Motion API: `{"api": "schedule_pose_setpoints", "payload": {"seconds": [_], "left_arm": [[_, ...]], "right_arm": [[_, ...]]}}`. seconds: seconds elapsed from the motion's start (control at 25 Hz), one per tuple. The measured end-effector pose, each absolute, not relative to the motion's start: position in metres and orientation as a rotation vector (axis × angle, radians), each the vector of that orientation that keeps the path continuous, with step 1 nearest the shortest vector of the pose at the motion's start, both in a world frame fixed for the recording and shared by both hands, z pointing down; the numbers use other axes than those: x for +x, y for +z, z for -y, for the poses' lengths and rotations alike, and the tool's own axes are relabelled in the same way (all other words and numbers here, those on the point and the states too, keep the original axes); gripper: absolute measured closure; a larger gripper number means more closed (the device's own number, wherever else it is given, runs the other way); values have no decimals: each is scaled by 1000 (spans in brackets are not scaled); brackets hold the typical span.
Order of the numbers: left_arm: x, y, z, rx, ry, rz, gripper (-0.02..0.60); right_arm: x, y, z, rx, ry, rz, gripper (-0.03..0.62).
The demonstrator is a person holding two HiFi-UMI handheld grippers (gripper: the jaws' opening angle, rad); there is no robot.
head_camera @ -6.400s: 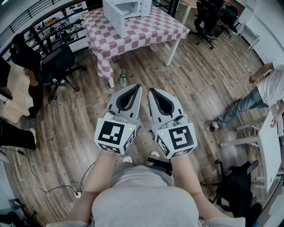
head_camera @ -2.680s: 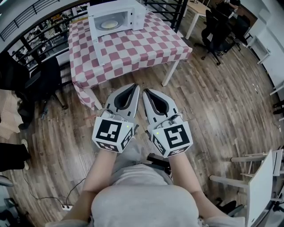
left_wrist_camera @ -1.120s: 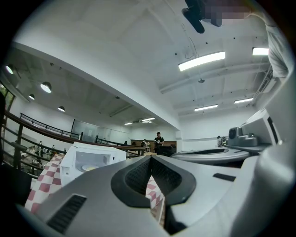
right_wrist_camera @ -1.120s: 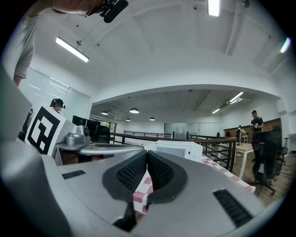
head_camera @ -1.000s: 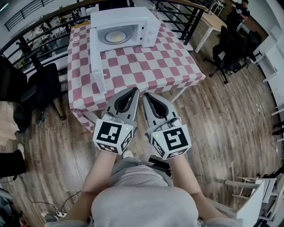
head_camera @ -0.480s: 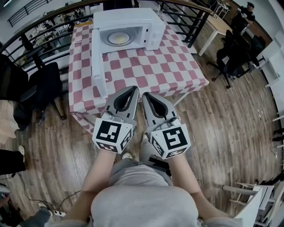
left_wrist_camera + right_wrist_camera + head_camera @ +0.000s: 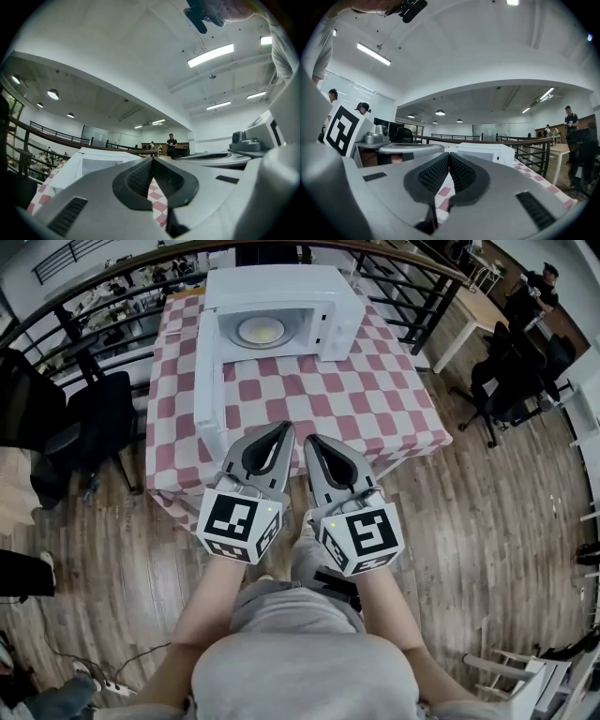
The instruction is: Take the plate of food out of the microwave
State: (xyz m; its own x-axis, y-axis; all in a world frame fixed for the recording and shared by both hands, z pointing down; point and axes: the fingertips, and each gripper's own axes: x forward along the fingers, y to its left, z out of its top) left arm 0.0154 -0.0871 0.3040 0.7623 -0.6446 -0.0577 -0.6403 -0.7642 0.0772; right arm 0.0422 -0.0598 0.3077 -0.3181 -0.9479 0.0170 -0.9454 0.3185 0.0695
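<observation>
Plate of food (image 7: 261, 331): sits inside the microwave (image 7: 281, 282), centred on the cavity floor, at the far end of the checked surface (image 7: 375, 399). It is a pale round dish with yellowish food in the middle.

Handling, as a judgement: probably stiff and brittle, with a smooth rim that could slip between the pads, and the load could slide if you tip it. Take it by the near rim, the edge facing the opening, and keep it level coming out. Whether it rests on a turntable, the head view does not settle.

Grippers: left gripper (image 7: 286, 426) and right gripper (image 7: 309, 439) are side by side over the near edge of the surface, pointing level at the microwave and well short of it. The jaws are closed tip to tip on both, with nothing between them. You will need to open one before reaching in.

In the way: the microwave door (image 7: 208, 381) stands open, hinged on the left, and juts toward you on the left gripper's side. The cavity roof is low over the plate.

Around: a railing (image 7: 403, 287) runs behind the surface, an office chair (image 7: 94, 418) stands to the left, and more chairs (image 7: 516, 381) are well apart on the right.
</observation>
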Motion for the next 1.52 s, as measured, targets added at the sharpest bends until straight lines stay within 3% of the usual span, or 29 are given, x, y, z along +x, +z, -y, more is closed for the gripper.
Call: {"api": "schedule_pose_setpoints", "payload": {"seconds": [1.52], "left_arm": [[110,331,324,2678,-48,1426,580]], "right_arm": [[139,324,306,1402,-1,2740,568]]}}
